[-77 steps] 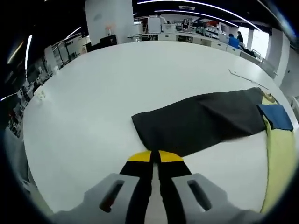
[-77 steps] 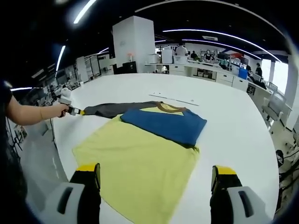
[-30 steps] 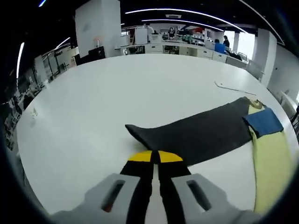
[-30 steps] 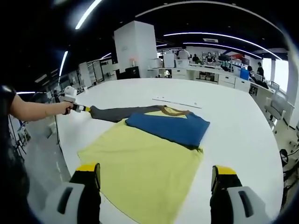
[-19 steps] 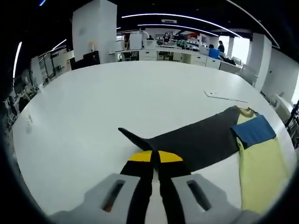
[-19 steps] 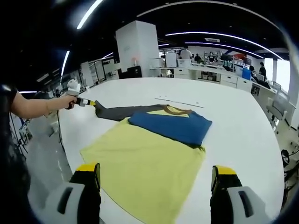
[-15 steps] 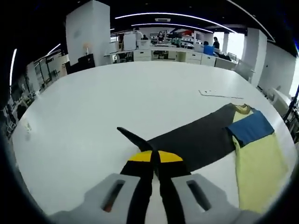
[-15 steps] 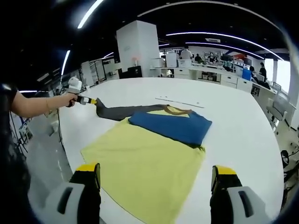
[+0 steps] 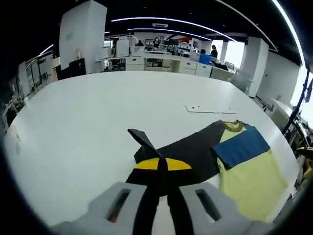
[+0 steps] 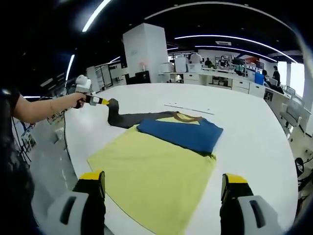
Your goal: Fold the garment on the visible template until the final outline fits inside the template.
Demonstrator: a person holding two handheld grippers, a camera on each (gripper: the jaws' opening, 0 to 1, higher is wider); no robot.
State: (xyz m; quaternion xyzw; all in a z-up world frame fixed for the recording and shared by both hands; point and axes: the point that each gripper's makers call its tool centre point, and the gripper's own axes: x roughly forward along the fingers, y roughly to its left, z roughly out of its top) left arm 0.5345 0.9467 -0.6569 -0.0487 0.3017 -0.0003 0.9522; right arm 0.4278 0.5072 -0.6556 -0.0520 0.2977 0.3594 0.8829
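Looking through the left gripper view first: the left gripper (image 9: pixel 161 169) has its yellow-tipped jaws pinched tight together on the end of the dark grey sleeve (image 9: pixel 183 149), and the sleeve's tip sticks up off the white table (image 9: pixel 83 122) just past the jaws. From that pinch the sleeve runs back to the garment (image 9: pixel 252 178), which is yellow with a blue sleeve (image 9: pixel 242 147) folded across it near the tan collar. Loads of bare table on the far side of the garment from the sleeve end back to the round table edge, and a thin flat white strip (image 9: pixel 210 108) lies a little beyond the collar. Office desks and a white pillar (image 9: pixel 80 36) sit way behind the table.

Right gripper view: the right gripper (image 10: pixel 164 193) is wide open with nothing between its jaws, hanging just off the garment's near hem. This view gives you the whole yellow body spread flat, which the other one cuts off, plus a person's hand (image 10: pixel 73 101) holding the left gripper up off the table beside the garment, grey sleeve draping down from it. Bare white table wraps all round the garment, widest past the blue sleeve toward the far edge. Couldn't make out any template outline under the cloth
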